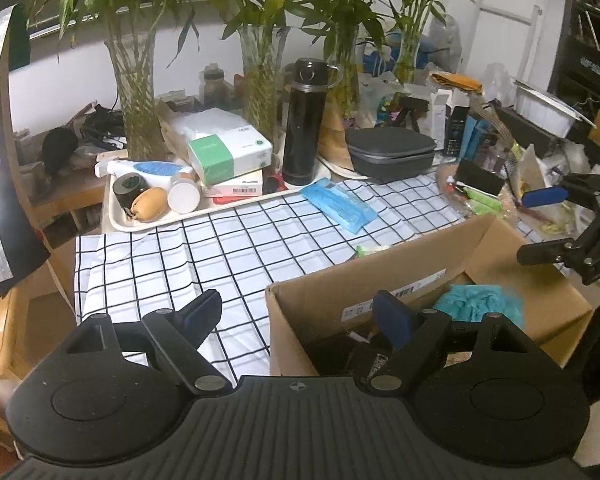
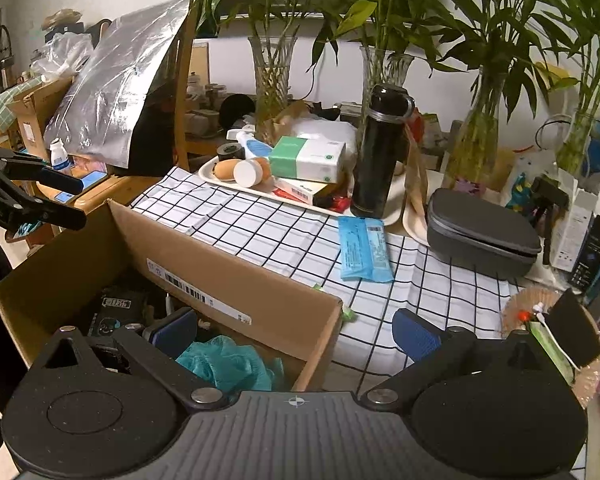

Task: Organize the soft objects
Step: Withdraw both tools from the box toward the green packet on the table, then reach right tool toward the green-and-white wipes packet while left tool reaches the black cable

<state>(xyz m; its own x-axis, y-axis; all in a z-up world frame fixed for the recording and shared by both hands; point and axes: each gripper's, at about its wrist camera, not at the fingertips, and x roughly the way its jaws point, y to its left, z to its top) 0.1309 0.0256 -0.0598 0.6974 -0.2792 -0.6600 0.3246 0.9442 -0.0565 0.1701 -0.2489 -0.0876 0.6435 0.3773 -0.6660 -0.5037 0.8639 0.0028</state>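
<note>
An open cardboard box (image 1: 384,276) (image 2: 236,268) stands on the checked cloth. Inside it lies a teal mesh puff (image 1: 480,304) (image 2: 228,364) among dark items. A blue wipes pack (image 1: 340,206) (image 2: 364,248) lies on the cloth beyond the box. A small green scrap (image 2: 348,314) peeks out at the box's far corner. My left gripper (image 1: 298,314) is open and holds nothing; it straddles the box's left wall, one finger over the cloth, one over the box. My right gripper (image 2: 296,332) is open too and holds nothing, straddling the box's right corner. Each gripper shows in the other's view, left gripper (image 2: 66,198), right gripper (image 1: 540,222).
A white tray (image 1: 156,222) with a tissue box (image 1: 228,156), bottles and a tan pouch sits behind the cloth. A black flask (image 1: 304,120) (image 2: 380,152), a grey case (image 1: 392,152) (image 2: 480,228), glass vases of bamboo and clutter line the back and right.
</note>
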